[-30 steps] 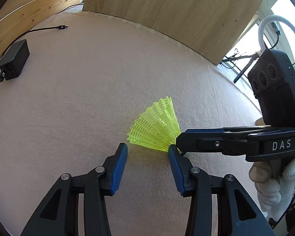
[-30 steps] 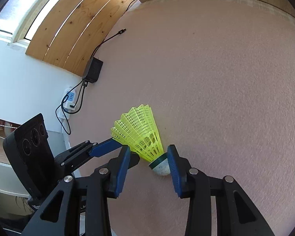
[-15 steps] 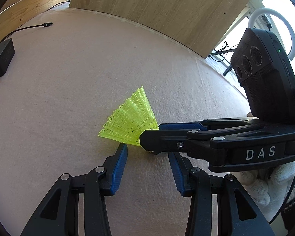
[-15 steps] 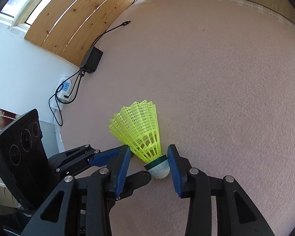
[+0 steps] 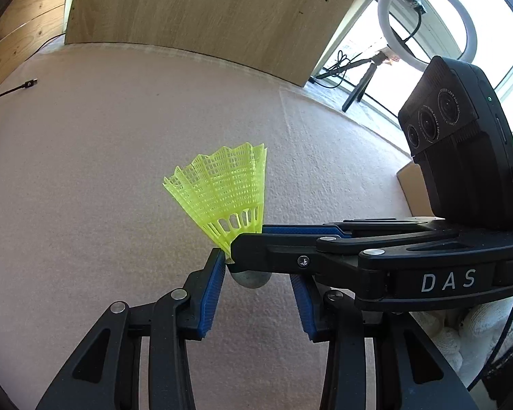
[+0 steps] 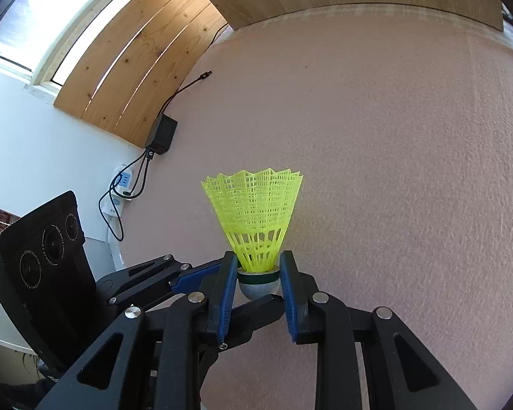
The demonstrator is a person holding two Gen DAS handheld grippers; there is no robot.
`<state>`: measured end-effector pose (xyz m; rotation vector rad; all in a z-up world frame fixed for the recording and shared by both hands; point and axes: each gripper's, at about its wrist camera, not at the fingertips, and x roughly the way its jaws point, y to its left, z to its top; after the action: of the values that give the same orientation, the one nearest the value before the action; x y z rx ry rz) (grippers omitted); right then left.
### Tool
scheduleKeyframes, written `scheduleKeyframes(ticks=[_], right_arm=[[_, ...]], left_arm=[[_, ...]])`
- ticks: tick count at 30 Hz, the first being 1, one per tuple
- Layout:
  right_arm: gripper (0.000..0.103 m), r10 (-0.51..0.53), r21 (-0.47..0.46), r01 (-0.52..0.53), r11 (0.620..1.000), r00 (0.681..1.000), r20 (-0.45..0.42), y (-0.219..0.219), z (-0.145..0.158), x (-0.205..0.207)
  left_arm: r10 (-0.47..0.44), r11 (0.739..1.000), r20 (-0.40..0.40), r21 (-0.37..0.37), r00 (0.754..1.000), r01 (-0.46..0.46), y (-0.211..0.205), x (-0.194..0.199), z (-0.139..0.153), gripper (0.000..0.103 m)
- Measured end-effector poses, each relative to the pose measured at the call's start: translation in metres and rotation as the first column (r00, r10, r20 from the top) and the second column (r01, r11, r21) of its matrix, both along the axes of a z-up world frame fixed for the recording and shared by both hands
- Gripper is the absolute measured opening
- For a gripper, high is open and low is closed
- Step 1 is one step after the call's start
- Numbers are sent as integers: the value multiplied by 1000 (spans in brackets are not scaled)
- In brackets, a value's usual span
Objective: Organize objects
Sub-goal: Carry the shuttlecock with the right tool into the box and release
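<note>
My right hand-held gripper (image 6: 258,275) clamps the yellow shuttlecock (image 6: 254,212) by its cork, skirt up, above the desk (image 6: 410,136). My left hand-held gripper (image 5: 256,285), spread wide, brackets that cork; next I judge it should close for a handover.

Your left gripper (image 5: 258,294) is matte black plastic, with two angular link arms that have triangular cut-outs and round silver rivets at the joints. Its fingers (image 5: 211,295) carry ribbed blue pads. Your right gripper (image 6: 259,295) is built the same way: black links, silver pivots, blue ribbed pads, and a small cross-head screw near one finger's base. From the left wrist view its side bears white "DAS" lettering. Each gripper carries a black, textured camera block with three round lenses ringed by tiny white print, and the right one shows a small green light. Your right hand (image 5: 475,329) wears a white knitted glove, with a thin black cable beside it.
</note>
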<state>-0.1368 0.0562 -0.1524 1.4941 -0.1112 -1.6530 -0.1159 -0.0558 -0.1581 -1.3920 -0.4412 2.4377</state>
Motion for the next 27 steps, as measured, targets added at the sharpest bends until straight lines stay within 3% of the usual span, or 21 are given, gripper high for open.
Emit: scheduleKeyframes(ticks=[6, 11, 18, 27], right_arm=[[23, -113, -34, 111, 993, 991, -68, 59, 32, 5], [23, -226, -56, 221, 974, 967, -114, 119, 54, 11], [23, -369, -70, 363, 929, 915, -163, 214, 80, 8], [23, -487, -41, 492, 870, 842, -232, 312, 96, -8]], left_arm=[[-106, 994, -62, -9, 992, 106, 63, -3, 28, 41], [-215, 977, -101, -16, 971, 215, 125, -8, 48, 41], [-363, 931, -149, -24, 920, 364, 216, -10, 77, 41], [-494, 868, -173, -37, 852, 495, 327, -26, 91, 41]])
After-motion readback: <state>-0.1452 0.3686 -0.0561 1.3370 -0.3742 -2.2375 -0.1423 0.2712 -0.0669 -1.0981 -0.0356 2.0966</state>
